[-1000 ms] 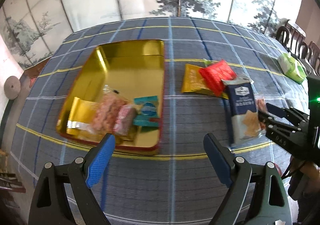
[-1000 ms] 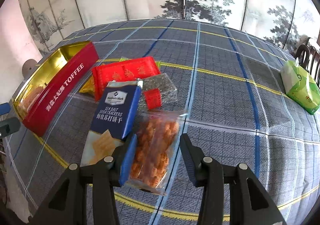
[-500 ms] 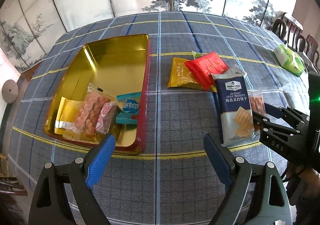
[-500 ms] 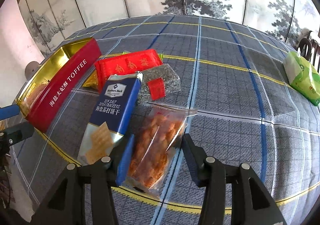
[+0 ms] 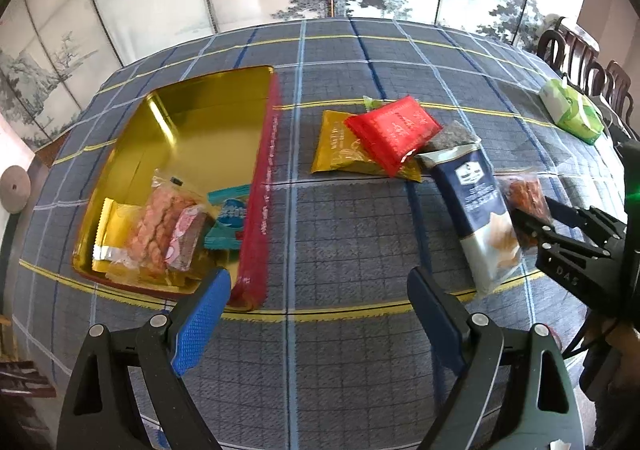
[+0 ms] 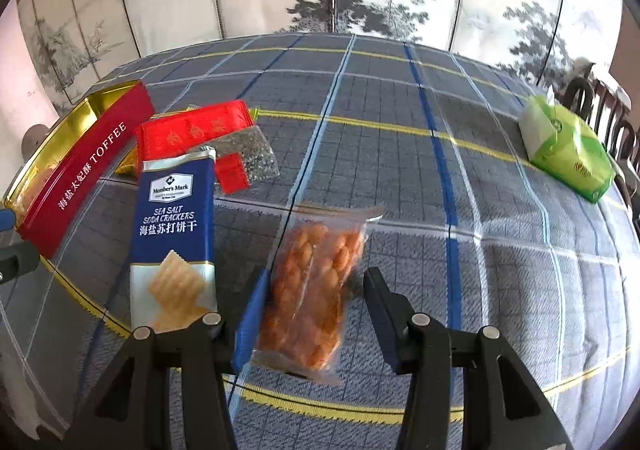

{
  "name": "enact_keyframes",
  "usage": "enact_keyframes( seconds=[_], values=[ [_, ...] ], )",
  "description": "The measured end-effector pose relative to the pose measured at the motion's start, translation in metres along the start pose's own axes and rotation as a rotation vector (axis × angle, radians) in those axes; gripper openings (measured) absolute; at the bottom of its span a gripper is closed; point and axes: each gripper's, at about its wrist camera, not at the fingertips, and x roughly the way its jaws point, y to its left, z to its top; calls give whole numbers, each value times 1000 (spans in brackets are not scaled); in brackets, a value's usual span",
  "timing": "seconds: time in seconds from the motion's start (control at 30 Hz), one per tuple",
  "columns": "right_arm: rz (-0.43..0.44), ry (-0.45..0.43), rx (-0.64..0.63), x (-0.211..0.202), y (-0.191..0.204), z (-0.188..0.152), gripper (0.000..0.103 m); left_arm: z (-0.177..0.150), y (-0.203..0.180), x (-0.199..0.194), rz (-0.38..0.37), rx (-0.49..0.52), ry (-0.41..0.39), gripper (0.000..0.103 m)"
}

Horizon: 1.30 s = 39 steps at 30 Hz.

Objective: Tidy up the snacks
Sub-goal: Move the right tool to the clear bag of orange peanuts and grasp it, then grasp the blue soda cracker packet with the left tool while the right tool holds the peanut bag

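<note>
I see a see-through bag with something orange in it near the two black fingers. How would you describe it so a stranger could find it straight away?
On the blue plaid tablecloth, look right of the red toffee tin to the loose heap of snack packets. The clear bag of orange twists lies nearest, between the open fingers of the right gripper, beside the navy soda cracker pack. On the cloth, only it is transparent with orange twists showing.

Black gripper (image 6: 316,314) frames, blue pads (image 6: 252,314), silver screws

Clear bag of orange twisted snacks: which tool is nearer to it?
Right. The right tool straddles the clear bag of orange twisted snacks, open. The left tool hangs open over bare cloth, nearer the gold tin.
</note>
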Motion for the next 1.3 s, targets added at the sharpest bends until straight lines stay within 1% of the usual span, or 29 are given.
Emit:
enact_keyframes(
  seconds=[0.2, 0.33, 0.43, 0.67, 0.8, 0.9, 1.1, 1.3],
  values=[
    [1, -9, -5, 0, -3, -4, 49, 5, -15, 1, -26, 7, -2, 88],
    [-2, -27, -20, 1, -8, -3, 40, 7, -27, 3, -46, 3, 1, 88],
    [-12, -43, -26, 3, -15, -1, 39, 8, -37, 5, -57, 6, 6, 88],
    [-51, -66, -3, 10, -48, 8, 38, 9, -61, 12, -103, -10, 29, 88],
    [-67, -66, 21, 13, -66, 13, 38, 12, -75, 15, -113, -23, 24, 88],
    [-53, -69, 52, 14, -76, 14, 38, 17, -85, 19, -116, -41, 23, 88],
    [-53, -69, 52, 15, -76, 14, 38, 25, -101, 34, -111, -101, 42, 88],
    [-46, -69, 52, 15, -76, 14, 40, 29, -107, 54, -89, -164, 85, 88]
  ],
)
